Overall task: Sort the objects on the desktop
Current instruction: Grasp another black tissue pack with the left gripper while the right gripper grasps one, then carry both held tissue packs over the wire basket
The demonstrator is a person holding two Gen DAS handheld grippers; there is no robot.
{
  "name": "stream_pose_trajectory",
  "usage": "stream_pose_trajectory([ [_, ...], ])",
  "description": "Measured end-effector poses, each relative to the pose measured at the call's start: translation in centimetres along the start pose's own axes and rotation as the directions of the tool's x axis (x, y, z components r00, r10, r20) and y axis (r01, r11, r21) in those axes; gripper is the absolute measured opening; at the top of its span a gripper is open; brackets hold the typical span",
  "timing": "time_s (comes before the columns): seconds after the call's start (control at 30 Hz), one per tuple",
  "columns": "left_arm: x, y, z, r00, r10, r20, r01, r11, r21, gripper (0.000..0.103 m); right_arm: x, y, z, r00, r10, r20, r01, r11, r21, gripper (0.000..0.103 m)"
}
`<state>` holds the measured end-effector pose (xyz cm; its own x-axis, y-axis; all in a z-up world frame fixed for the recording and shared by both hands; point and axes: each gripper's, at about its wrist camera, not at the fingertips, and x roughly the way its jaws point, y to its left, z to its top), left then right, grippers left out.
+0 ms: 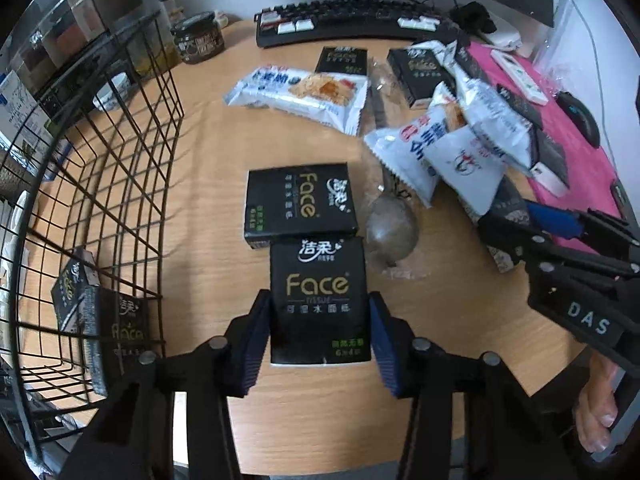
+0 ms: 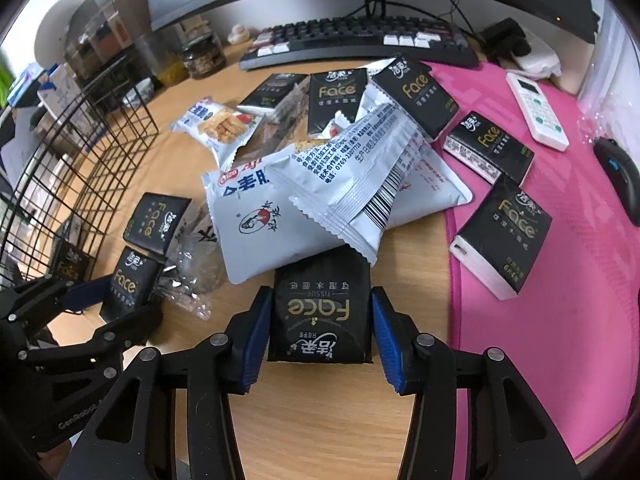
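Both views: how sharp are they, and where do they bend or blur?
Left wrist view: the tissue pack between the pads is sharp; the wire basket bows strongly at the edge, and the snack bags are slightly smeared. Right wrist view: the keyboard curves; barcode print stays readable.

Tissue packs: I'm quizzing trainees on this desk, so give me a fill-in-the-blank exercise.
1. The wire basket already holds ____ tissue packs.
2. The mouse lies on a ____ mat.
3. The tissue pack at the right gripper lies partly under a ____ snack packet.

Missing: two; pink; white
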<state>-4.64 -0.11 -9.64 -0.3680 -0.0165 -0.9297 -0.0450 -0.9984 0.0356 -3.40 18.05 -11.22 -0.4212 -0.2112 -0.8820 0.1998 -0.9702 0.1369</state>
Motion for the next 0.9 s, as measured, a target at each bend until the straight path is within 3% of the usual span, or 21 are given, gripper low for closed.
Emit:
stream_pose_trajectory([
  [0.27, -3.6, 0.4, -0.5, 0.997, -0.005, 0.075, 0.005, 1.0, -0.001, 0.052, -3.0, 1.1, -0.1, 0.999, 0.001, 0.05, -0.001, 1.0, -0.016, 0.048],
  [0.33, -4.8, 0.7, -0.5, 0.995, -0.007, 0.1, 0.008, 1.0, -0.004, 0.052, -4.0, 1.5, -0.1, 0.998, 0.006, 0.068, -0.005, 1.0, -0.023, 0.041],
  [0.47, -7.5, 1.8, -0.5, 0.986, 0.006, 0.169, -0.002, 1.0, -0.025, 0.052, -5.9, 2.6, 0.2, 0.994, 0.019, 0.105, -0.014, 0.999, -0.045, 0.039],
  [0.67, -9.6, 3.8, -0.5, 0.977, 0.033, 0.21, -0.018, 0.997, -0.074, 0.052, -5.9, 3.6, 0.4, 0.994, 0.004, 0.109, 0.002, 0.998, -0.061, 0.037],
  [0.8, -9.3, 3.9, -0.6, 0.979, 0.026, 0.2, -0.013, 0.998, -0.067, 0.052, -4.2, 2.9, -0.5, 0.996, -0.058, 0.074, 0.064, 0.994, -0.084, 0.051],
  [0.9, -8.6, 3.4, -0.7, 0.984, 0.013, 0.178, -0.004, 0.999, -0.05, 0.052, -3.3, 2.0, -1.1, 0.996, -0.07, 0.048, 0.074, 0.994, -0.082, 0.052],
])
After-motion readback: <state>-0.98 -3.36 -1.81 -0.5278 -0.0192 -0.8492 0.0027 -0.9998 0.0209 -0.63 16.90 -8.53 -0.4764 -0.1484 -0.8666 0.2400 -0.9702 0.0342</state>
